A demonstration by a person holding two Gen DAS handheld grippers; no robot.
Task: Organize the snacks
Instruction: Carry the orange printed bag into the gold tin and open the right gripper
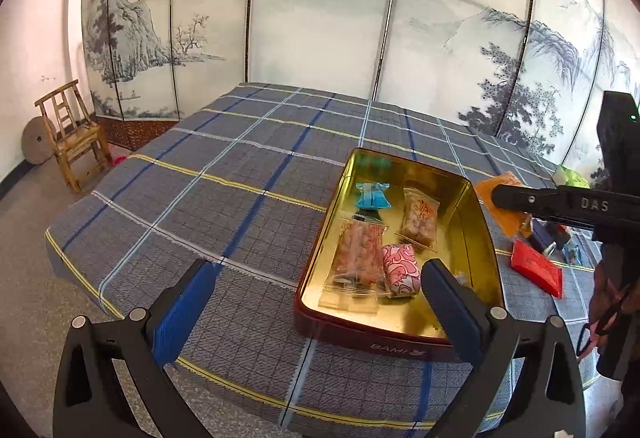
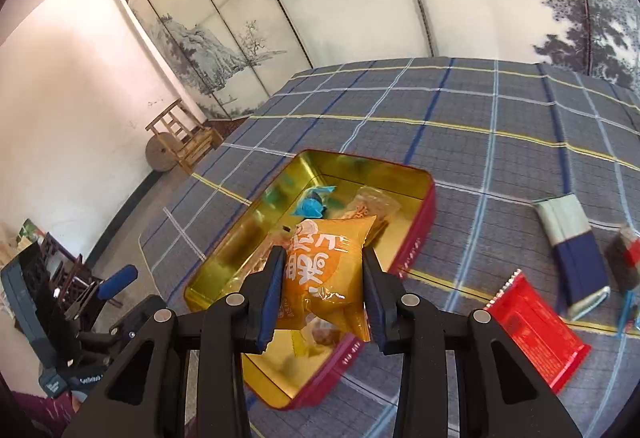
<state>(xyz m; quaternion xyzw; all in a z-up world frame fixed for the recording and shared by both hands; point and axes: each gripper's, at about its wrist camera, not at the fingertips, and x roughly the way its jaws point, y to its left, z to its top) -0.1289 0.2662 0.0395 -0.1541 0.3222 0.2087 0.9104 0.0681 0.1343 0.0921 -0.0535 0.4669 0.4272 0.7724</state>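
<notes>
A gold-lined tin (image 1: 464,234) with dark red sides lies on the plaid cloth. Inside it are a blue wrapped sweet (image 1: 372,196), two clear snack packets (image 1: 358,258) and a pink patterned packet (image 1: 402,270). My left gripper (image 1: 318,272) stands wide open just above the tin's near left corner, with nothing between its pads. My right gripper (image 2: 323,258) is shut on an orange snack packet (image 2: 324,274) and holds it above the tin (image 2: 416,238). In the left wrist view that packet (image 1: 504,217) shows at the tin's right edge.
To the right of the tin lie a red packet (image 2: 536,322), a blue-and-white packet (image 2: 576,250) and a dark packet (image 2: 624,258). A wooden chair (image 1: 72,133) stands on the floor at far left. A painted folding screen (image 1: 320,17) runs behind the table.
</notes>
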